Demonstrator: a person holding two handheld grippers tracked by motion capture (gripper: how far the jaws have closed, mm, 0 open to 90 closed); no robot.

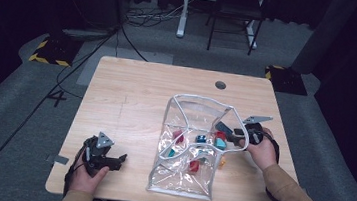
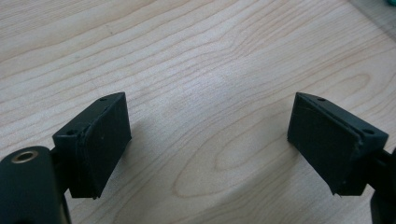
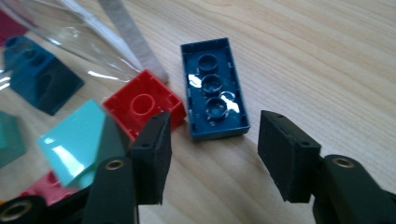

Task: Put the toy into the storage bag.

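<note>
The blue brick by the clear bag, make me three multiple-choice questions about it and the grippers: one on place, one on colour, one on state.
1. Where does the blue brick lie?
A. on the table beside the clear bag
B. inside the bag
C. on the floor

2. What colour is the square brick touching it?
A. yellow
B. red
C. white

3. How does the left gripper stand?
A. shut on a brick
B. open over bare wood
C. inside the bag

Answers: 1 A, it rests on wood outside the bag's edge; 2 B, plainly red; 3 B, jaws apart, nothing between.
</note>
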